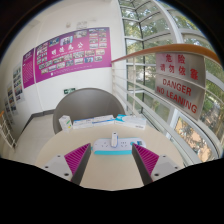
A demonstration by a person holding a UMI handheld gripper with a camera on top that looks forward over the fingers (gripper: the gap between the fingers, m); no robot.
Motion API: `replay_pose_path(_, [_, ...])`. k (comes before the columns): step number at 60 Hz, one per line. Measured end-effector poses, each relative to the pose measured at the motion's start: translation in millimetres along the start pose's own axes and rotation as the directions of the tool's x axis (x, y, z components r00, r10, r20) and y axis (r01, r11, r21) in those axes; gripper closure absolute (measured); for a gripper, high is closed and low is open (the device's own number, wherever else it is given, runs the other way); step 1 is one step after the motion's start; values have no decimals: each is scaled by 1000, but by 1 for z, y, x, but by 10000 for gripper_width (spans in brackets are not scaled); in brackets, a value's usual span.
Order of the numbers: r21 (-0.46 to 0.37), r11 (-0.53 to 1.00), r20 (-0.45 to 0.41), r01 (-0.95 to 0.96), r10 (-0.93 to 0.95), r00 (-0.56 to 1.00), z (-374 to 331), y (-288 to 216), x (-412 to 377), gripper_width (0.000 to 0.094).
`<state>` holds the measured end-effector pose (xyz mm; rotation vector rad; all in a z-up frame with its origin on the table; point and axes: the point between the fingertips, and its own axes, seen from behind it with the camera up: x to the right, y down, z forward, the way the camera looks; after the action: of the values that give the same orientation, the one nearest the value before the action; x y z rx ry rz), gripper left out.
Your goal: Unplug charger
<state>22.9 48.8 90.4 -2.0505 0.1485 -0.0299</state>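
Note:
A white power strip (110, 151) with a teal front edge lies on the beige table, just ahead of my fingers and across the gap between them. A small white charger (115, 139) stands plugged into it near its middle. My gripper (112, 160) is open, its two magenta pads (76, 157) spread wide at either side, with nothing between them. The fingertips stop short of the strip.
A round beige table (70, 175) carries the strip. Beyond it lie a white box or papers (100, 120) and a small white object (65, 122). A glass wall with red "DANGER NO LEANING" lettering (180, 85) stands at the right; a magenta poster board (70, 50) hangs at the back.

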Motion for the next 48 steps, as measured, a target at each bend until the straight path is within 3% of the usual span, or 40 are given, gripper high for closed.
replay_pose_path(7, [-14,1000,-64,6,-7,998,81,2,8,130])
replay_pose_path(11, [-28,1000,-101,6,-9,995,111,7,18,203])
replay_pose_path(17, [-14,1000,-141,10,-12,990,132,7,23,434])
replay_pose_path(21, [-9,1000,-151,15,-17,988,135,3,26,732])
replay_pose_path(22, [0,1000,-150,18,-18,988,139,5,21,760])
replay_pose_path(34, [12,1000,-181,13,-11,983,139,7,20,874])
replay_pose_path(44, [-3,1000,-183,-10,9,983,137,4,21,890])
replay_pose_path(48, [163,984,-187,73,-42,982,119,-57,14,890])
